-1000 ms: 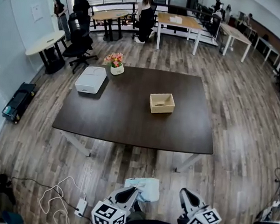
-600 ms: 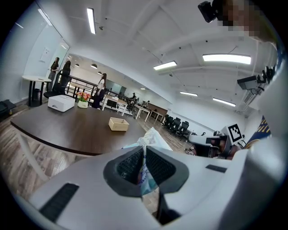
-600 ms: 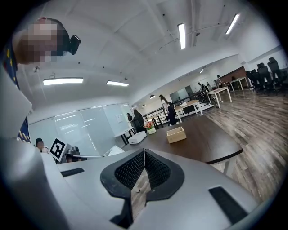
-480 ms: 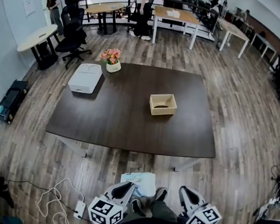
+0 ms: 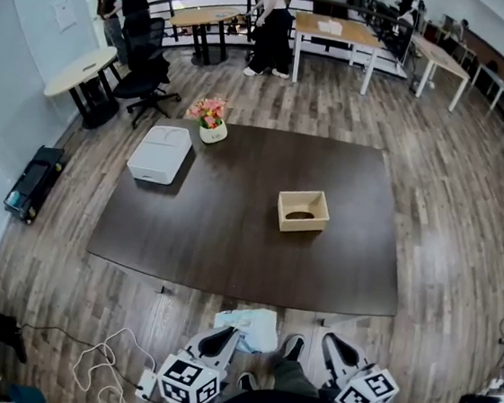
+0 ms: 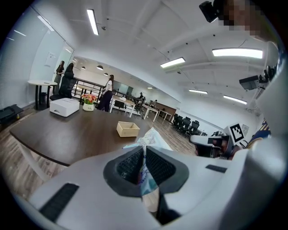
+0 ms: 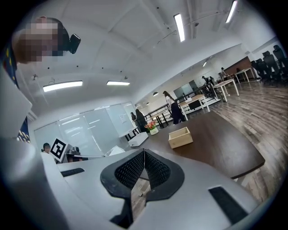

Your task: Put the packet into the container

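Pinching the packet (image 6: 152, 138), its end jutting ahead, left tool (image 6: 144, 158); right tool (image 7: 143, 156) pressed together.

Open-plan office, wood-plank floor (image 5: 451, 201).
Contents: dark meeting table (image 5: 229, 248); rows of pale desks (image 5: 335, 32); black swivel chairs (image 5: 148, 85); round side table (image 5: 79, 70); ceiling strip lights (image 6: 93, 21); people (image 5: 274, 22) standing by desks.

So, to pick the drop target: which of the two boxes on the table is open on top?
The tan wooden container; its inside shows. The white box beside the flowers is closed.
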{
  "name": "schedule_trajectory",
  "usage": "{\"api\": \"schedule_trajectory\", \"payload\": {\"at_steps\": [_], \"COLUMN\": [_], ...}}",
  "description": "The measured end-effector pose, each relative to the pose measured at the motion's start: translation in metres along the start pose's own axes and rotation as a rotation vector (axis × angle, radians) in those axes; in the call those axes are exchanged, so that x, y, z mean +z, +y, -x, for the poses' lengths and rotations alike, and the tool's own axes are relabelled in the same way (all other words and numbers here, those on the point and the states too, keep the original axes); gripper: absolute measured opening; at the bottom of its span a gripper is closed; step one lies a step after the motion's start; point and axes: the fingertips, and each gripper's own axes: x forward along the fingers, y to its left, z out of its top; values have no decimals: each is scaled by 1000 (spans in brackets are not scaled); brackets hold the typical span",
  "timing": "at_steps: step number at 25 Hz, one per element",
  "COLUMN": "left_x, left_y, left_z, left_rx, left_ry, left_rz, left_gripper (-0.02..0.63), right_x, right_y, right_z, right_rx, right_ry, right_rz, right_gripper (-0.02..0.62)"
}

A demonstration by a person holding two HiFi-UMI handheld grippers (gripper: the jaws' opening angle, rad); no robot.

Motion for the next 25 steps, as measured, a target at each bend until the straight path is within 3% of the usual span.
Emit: {"api": "schedule_trajectory", "payload": {"at_steps": [15,25], "left_x": [69,82], "left_y": [-5,5], "left_z": [-129,-160], "left_rx": [103,161], "left_ry": [-32,-30], "left_rz": [27,38], "left_gripper": [23,23], "right_x": [83,88], "right_y": [-112,-130], "right_z": [-75,-102], "right_rx": [107,165], "right_ry": [28,72], "right_rz": [-23,-26], "right_gripper": [9,9]}}
